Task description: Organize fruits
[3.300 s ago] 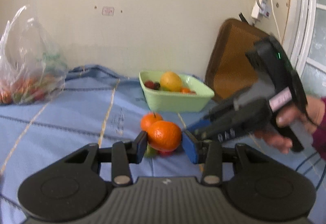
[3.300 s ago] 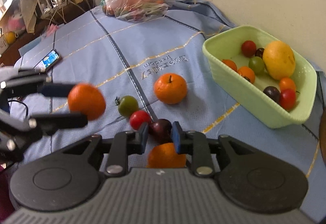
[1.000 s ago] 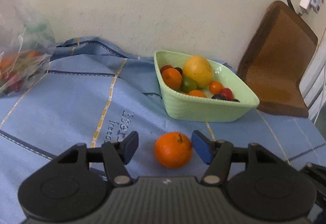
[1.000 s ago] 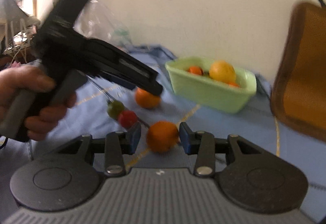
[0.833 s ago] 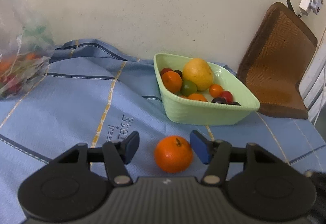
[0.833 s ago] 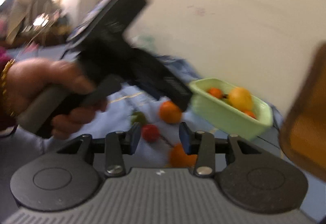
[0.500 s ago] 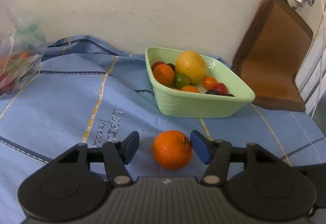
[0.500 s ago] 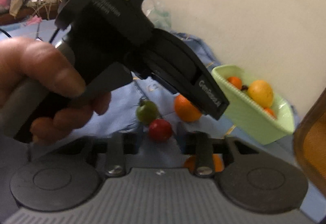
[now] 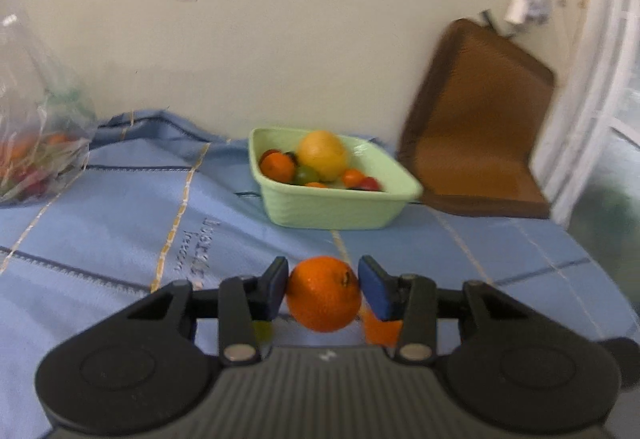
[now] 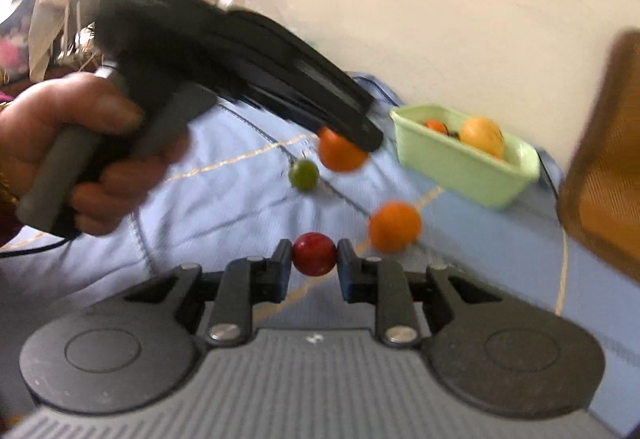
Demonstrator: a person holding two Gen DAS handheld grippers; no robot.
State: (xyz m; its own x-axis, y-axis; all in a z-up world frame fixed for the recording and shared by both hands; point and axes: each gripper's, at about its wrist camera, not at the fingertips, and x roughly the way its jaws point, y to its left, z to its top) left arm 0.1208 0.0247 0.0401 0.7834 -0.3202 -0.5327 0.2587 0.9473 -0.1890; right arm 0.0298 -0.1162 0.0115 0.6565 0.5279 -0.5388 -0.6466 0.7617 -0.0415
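Orange in left gripper: an orange is clamped between the blue pads of the left gripper, lifted clear of the blue cloth; in the right wrist view the same fruit is seen at the tip of the left gripper, above the cloth.
Left jaws: closed on the orange, both pads pressed against its sides.
Red fruit: a small round red fruit is gripped between the pads of the right gripper.
Right jaws: closed on the red fruit.
Loose fruit: a second orange is seen just right of the red fruit, and a small green fruit with a stem is seen beyond it; both are blurred, and whether they rest on the cloth cannot be told.
Bowl: a pale green bowl is set on the cloth near the wall, well beyond both grippers; a large yellow fruit, an orange one and several small red, green and dark ones are held in it.
Left hand: the handle of the left gripper is gripped by the person's hand, shown at the left of the right wrist view.
Surroundings: a clear plastic bag of mixed produce is placed at the far left of the cloth, and a brown mat is leaned against the wall to the right of the bowl.
Sharpness: both views are softened by motion blur.
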